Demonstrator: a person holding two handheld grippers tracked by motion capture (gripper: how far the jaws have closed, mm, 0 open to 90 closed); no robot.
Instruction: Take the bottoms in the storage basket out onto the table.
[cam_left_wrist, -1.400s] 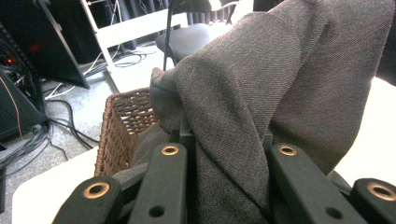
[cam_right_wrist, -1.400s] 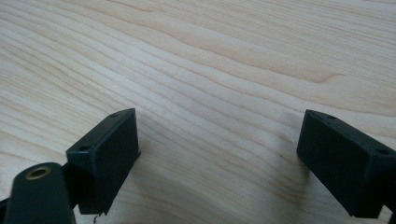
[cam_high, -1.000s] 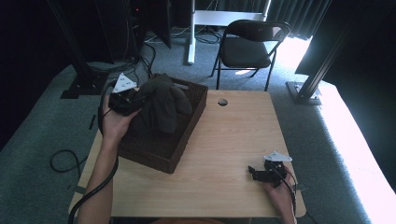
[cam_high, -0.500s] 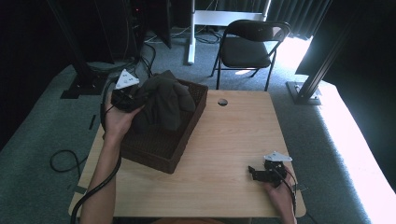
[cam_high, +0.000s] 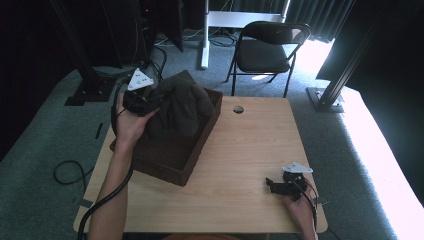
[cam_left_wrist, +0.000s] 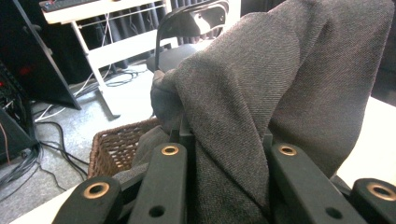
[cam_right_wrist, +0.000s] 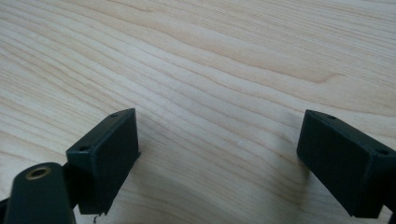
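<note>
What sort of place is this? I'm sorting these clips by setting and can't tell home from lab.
Most likely a lab or recording studio, not a home: dark curtains hang around the area, black metal stands flank the wooden table, cables trail over grey carpet, and a folding chair stands beyond.

A light wooden table (cam_high: 240, 150) carries a dark woven wicker basket (cam_high: 170, 159) at nine o'clock. A small round grommet hole (cam_high: 238, 109) sits at twelve.
</note>
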